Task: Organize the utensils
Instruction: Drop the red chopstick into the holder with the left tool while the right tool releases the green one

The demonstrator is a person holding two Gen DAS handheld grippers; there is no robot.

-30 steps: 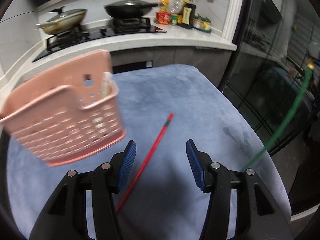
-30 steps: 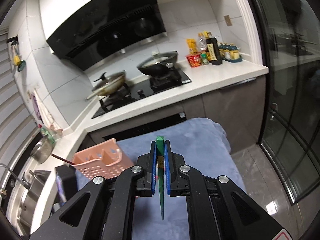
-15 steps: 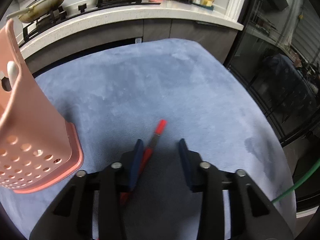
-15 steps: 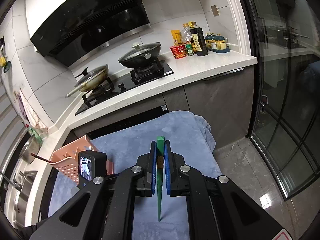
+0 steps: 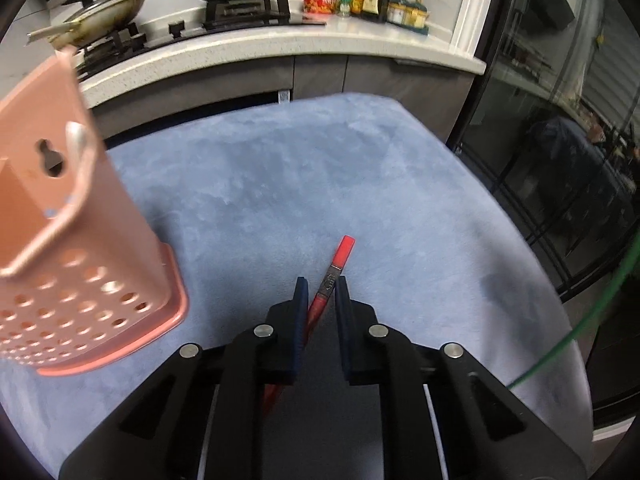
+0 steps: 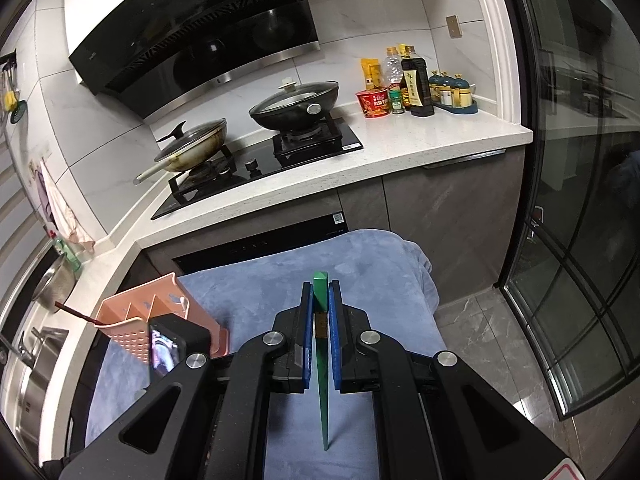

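A red chopstick [image 5: 338,264] lies on the blue cloth [image 5: 320,176]. My left gripper [image 5: 322,286] is low over it, its blue pads close on either side of the stick, nearly shut on it. A pink perforated utensil basket [image 5: 68,248] stands at the left with a white utensil handle [image 5: 76,140] in it; it also shows in the right wrist view [image 6: 136,316]. My right gripper [image 6: 320,292] is shut on a green chopstick [image 6: 322,360], held above the cloth; the green stick also shows at the right edge of the left wrist view [image 5: 592,316].
A white counter [image 6: 360,160] with a gas hob, two lidded pans [image 6: 296,104] and bottles [image 6: 416,84] runs behind the table. Glass doors [image 6: 580,200] stand to the right. The left gripper's camera body [image 6: 172,344] sits beside the basket.
My left gripper has dropped to the red chopstick and its jaws have closed in around it. My right gripper has kept hold of the green chopstick and drawn back a little.
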